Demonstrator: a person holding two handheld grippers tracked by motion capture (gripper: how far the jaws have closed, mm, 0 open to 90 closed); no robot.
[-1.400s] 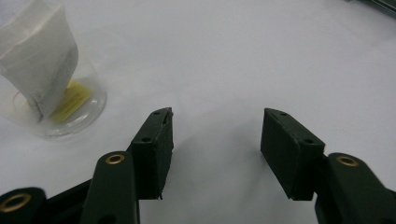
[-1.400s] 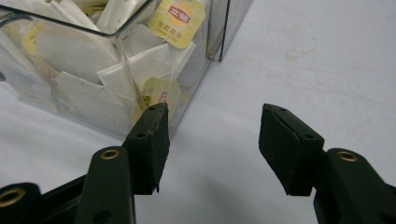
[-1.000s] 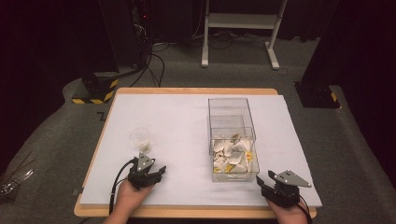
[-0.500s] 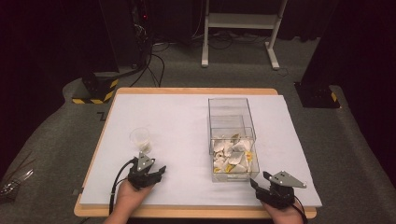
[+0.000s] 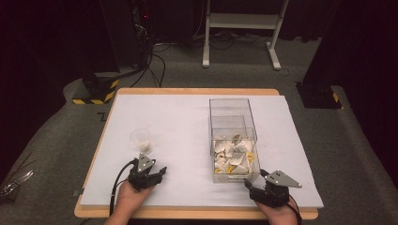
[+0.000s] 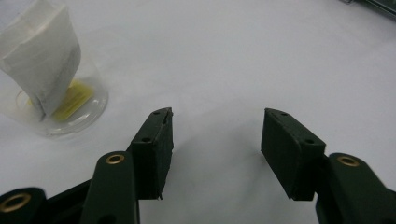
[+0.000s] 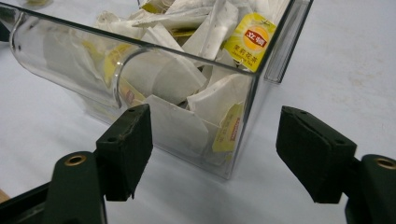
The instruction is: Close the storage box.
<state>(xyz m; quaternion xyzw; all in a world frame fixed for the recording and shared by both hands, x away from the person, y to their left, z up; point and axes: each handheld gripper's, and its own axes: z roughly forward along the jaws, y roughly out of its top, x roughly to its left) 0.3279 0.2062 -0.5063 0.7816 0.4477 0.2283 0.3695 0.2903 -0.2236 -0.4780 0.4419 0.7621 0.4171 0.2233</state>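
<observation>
Both grippers rest low on the white table (image 5: 187, 117). The left gripper (image 6: 217, 135), jaws spread and empty, faces a plastic cup (image 6: 51, 93) apparently holding one tea bag (image 6: 44, 60). The right gripper (image 7: 215, 149), its jaws just opened with nothing between them, faces the clear box (image 7: 140, 79) of tea bags.

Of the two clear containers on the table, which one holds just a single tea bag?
The small round cup ahead of the left tool: one tea bag stands in it. The tall rectangular box by the right tool holds a whole heap.
</observation>
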